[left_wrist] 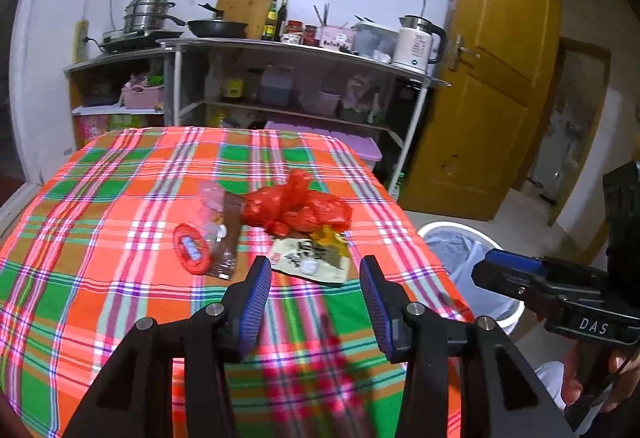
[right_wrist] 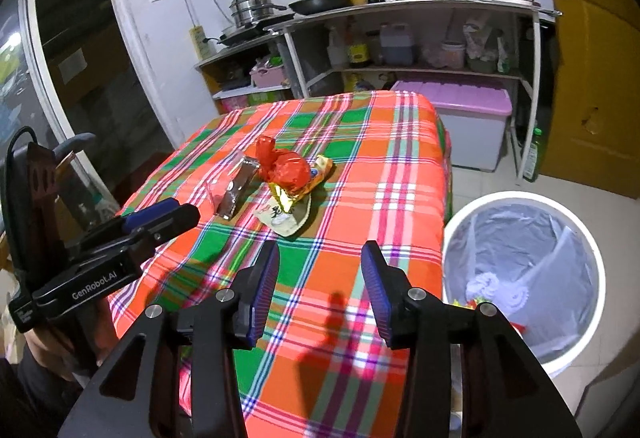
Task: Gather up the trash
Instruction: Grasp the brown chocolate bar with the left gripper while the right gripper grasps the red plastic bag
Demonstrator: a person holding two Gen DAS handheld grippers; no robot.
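A crumpled red plastic bag (left_wrist: 298,205) lies in the middle of the plaid table (left_wrist: 100,197), also in the right wrist view (right_wrist: 286,165). Beside it lie a cream snack packet (left_wrist: 316,258), a yellow wrapper (right_wrist: 316,173), a brown wrapper (left_wrist: 228,238) and a red round lid (left_wrist: 191,248). My left gripper (left_wrist: 316,290) is open and empty, just short of the cream packet. My right gripper (right_wrist: 320,278) is open and empty over the table's near right part; it also shows from the side in the left wrist view (left_wrist: 508,270). A white lined bin (right_wrist: 524,270) stands right of the table.
The bin holds a few scraps at the bottom. Behind the table a metal shelf (left_wrist: 304,53) carries pots, a pan, bottles and a kettle (left_wrist: 418,41). A lilac-lidded storage box (right_wrist: 472,125) stands under it. A yellow door (left_wrist: 488,77) is at right.
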